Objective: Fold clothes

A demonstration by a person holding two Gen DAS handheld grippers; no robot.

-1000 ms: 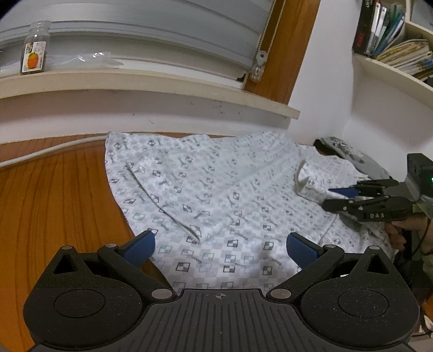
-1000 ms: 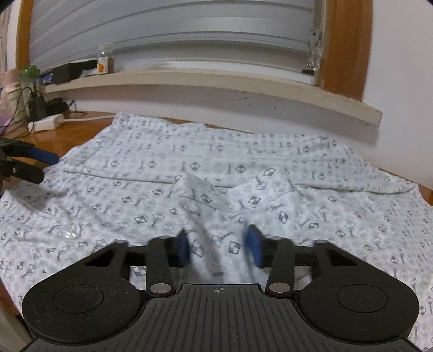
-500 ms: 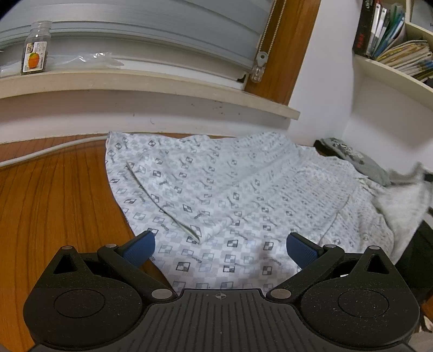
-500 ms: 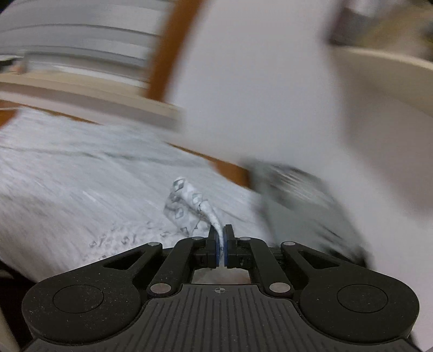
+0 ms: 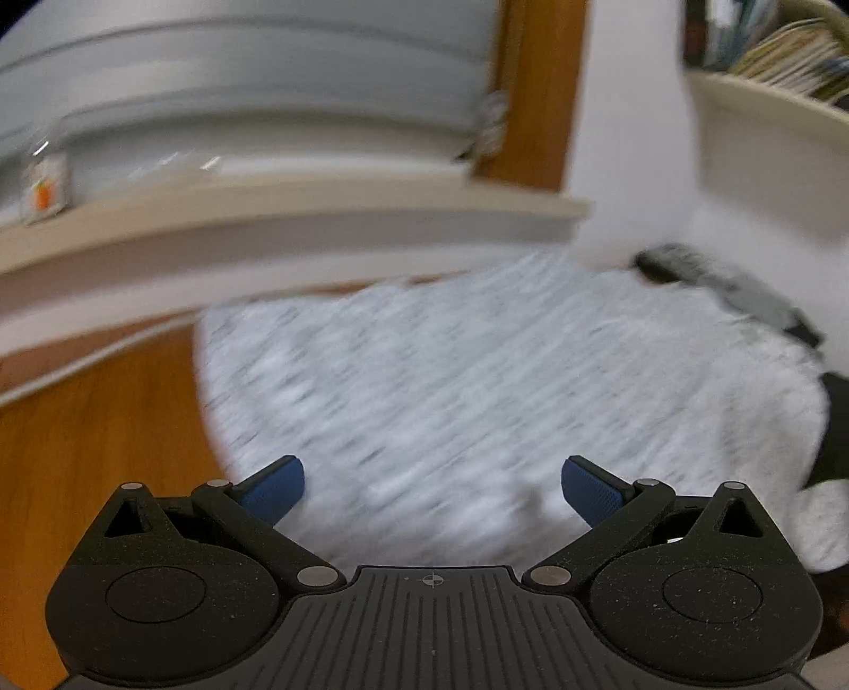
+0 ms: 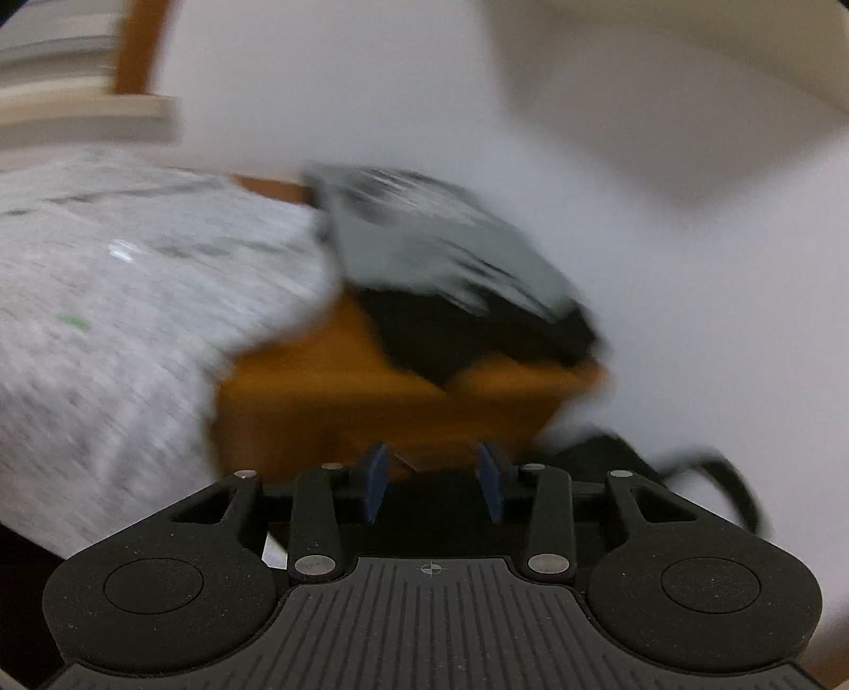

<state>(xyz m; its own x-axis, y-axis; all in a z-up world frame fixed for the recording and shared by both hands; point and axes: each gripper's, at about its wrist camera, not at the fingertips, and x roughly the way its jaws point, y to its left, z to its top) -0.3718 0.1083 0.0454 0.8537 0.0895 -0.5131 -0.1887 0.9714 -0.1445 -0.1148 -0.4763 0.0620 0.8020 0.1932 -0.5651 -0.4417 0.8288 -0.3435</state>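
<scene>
Left wrist: books [image 5: 785,48] on shelf [image 5: 764,127]

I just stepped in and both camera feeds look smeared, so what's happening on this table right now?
A person is folding clothes with a handheld gripper in each hand, and both views are motion-blurred. The patterned white garment lies spread on the wooden table. The left gripper hangs open over its near edge, holding nothing. The right gripper is open too, empty, pointing at bare wood near a grey and black pile of clothes by the wall.
</scene>
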